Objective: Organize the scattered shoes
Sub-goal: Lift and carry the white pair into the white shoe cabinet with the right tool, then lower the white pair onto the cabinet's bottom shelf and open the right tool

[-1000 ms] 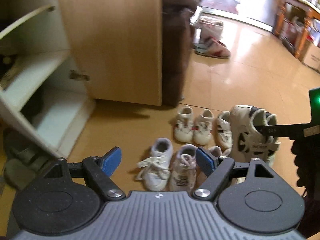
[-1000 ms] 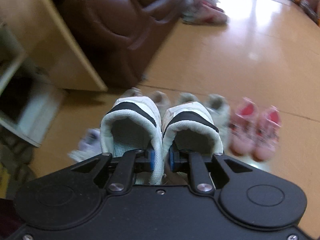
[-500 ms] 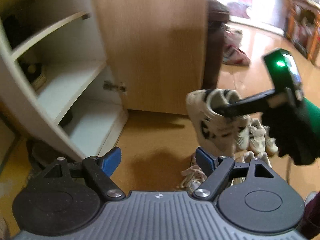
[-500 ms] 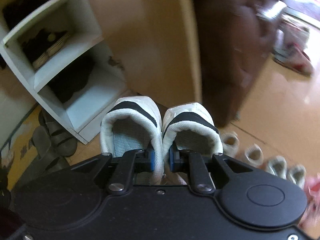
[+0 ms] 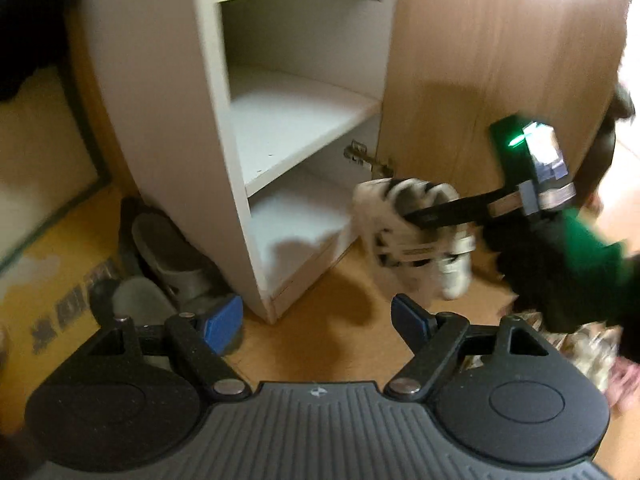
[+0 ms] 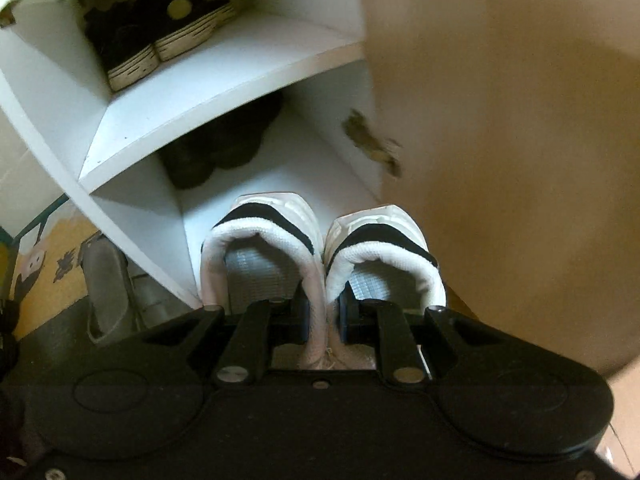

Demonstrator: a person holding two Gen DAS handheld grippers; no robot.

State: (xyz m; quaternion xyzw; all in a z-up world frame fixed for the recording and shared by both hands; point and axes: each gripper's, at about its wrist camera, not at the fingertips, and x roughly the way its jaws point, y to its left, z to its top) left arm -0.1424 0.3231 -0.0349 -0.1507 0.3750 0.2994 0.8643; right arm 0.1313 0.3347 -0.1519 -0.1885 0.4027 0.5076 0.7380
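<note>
My right gripper point(image 6: 325, 316) is shut on a pair of white sneakers with black trim point(image 6: 320, 240), pinching their two inner collars together. The pair hangs in the air in front of the bottom compartment point(image 6: 288, 176) of a white shoe cabinet point(image 6: 224, 76). In the left wrist view the same sneakers point(image 5: 416, 236) dangle from the right gripper point(image 5: 424, 216) beside the cabinet's lowest shelf point(image 5: 296, 216). My left gripper point(image 5: 318, 320) stands open and empty above the floor, near the cabinet's front corner.
The cabinet's wooden door point(image 5: 500, 80) stands open at the right. Black sneakers point(image 6: 160, 36) fill the upper shelf and dark shoes point(image 6: 220, 144) sit deep in the bottom compartment. Grey sandals point(image 5: 168, 256) lie on the floor left of the cabinet. Small shoes point(image 5: 592, 352) lie at the right.
Both grippers swung left from the rows of shoes on the floor to the cabinet. The right gripper carried the white sneakers up to the bottom compartment.
</note>
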